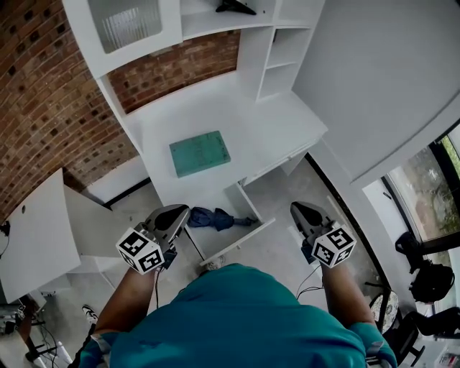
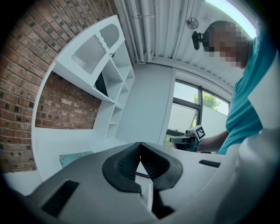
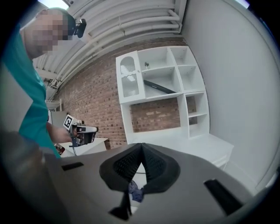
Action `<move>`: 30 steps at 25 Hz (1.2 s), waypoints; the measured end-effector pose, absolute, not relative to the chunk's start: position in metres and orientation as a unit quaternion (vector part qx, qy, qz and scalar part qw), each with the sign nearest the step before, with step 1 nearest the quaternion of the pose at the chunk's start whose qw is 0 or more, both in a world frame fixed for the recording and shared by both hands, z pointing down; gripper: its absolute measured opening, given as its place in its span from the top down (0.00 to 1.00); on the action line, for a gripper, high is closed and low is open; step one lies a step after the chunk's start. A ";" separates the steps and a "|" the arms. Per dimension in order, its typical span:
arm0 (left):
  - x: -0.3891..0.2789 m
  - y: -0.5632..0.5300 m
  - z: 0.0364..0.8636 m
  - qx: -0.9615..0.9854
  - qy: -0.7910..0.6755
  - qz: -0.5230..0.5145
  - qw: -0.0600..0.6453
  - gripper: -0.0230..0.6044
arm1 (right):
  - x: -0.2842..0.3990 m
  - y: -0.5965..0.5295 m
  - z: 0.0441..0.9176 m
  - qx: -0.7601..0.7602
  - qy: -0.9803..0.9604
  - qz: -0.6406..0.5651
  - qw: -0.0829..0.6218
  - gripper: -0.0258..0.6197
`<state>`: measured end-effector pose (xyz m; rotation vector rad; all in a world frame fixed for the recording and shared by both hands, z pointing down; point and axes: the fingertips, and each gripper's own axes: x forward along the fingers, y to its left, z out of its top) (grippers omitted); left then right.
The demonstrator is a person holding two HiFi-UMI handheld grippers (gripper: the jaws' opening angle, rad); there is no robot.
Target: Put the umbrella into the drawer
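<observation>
The dark blue folded umbrella (image 1: pixel 214 218) lies inside the open white drawer (image 1: pixel 241 242) under the desk (image 1: pixel 280 133). My left gripper (image 1: pixel 178 211) hangs just left of the drawer, jaws shut with nothing between them. My right gripper (image 1: pixel 299 209) is to the right of the drawer, clear of it, also shut and holding nothing. In the left gripper view the pads (image 2: pixel 151 162) meet at the tip. In the right gripper view a bit of the umbrella (image 3: pixel 134 190) shows below the closed jaws.
A green cutting mat (image 1: pixel 200 153) lies on the desk. White shelves above hold a black object (image 1: pixel 235 7). A brick wall (image 1: pixel 43 100) is at the left, a white side table (image 1: pixel 36 230) beside it. Black bags (image 1: pixel 430 277) sit by the window at the right.
</observation>
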<state>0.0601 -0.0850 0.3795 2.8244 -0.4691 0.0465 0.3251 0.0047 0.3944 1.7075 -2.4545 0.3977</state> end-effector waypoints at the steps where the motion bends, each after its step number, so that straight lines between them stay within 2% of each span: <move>1: 0.061 -0.084 0.378 0.977 -0.162 0.017 0.136 0.94 | 0.324 0.006 0.396 0.563 -0.813 0.132 0.064 0.92; 30: 0.079 -0.081 0.380 0.978 -0.156 0.020 0.140 0.94 | 0.336 0.015 0.403 0.564 -0.811 0.139 0.070 0.93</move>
